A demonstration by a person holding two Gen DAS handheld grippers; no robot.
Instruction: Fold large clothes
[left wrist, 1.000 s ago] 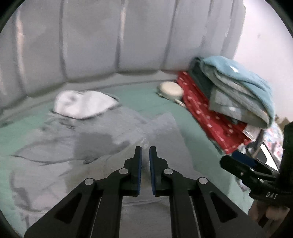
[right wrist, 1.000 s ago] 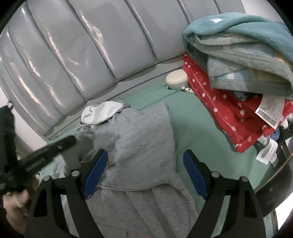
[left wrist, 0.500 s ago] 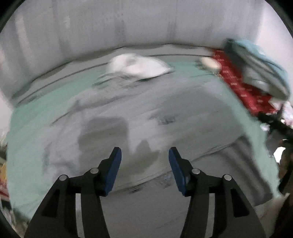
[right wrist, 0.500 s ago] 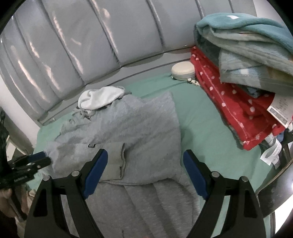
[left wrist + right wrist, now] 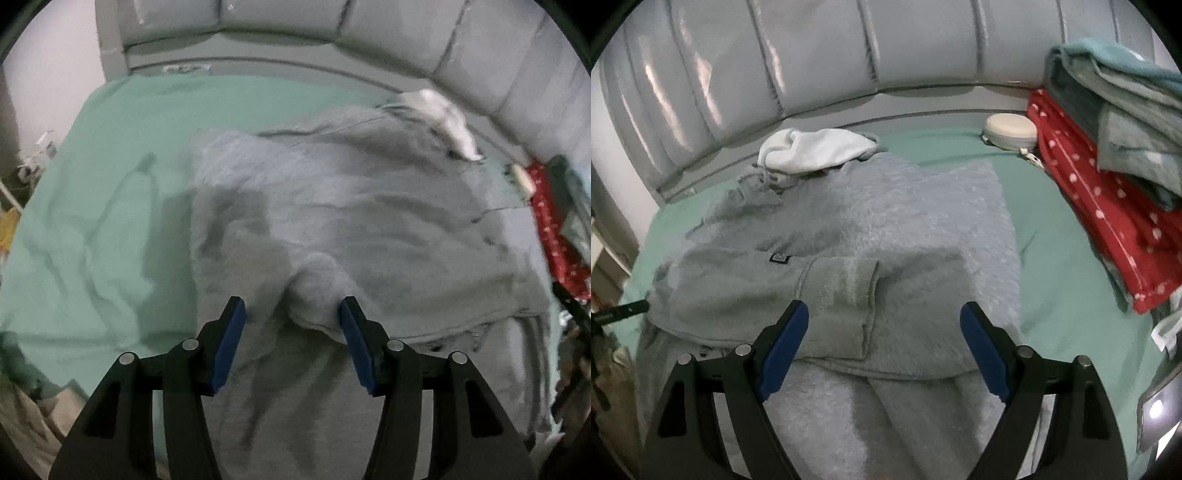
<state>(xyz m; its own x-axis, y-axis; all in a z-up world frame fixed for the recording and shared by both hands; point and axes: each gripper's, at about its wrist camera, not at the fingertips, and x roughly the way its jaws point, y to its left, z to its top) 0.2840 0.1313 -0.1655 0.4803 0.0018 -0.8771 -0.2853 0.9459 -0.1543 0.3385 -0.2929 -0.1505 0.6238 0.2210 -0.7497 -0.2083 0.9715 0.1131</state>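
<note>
Left claw [image 5: 291,314] over blurred hoodie [image 5: 351,206]

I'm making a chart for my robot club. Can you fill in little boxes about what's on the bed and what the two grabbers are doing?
bed: green sheet, grey padded headboard
main clothing: grey hoodie lying spread out, a sleeve cuff folded across its front
hood: white lining, nearest the headboard
pile on the right: red dotted blanket with teal towels on top
small item: round white case
left gripper: open above the hoodie, holding nothing
right gripper: open above the cuff, holding nothing
</note>
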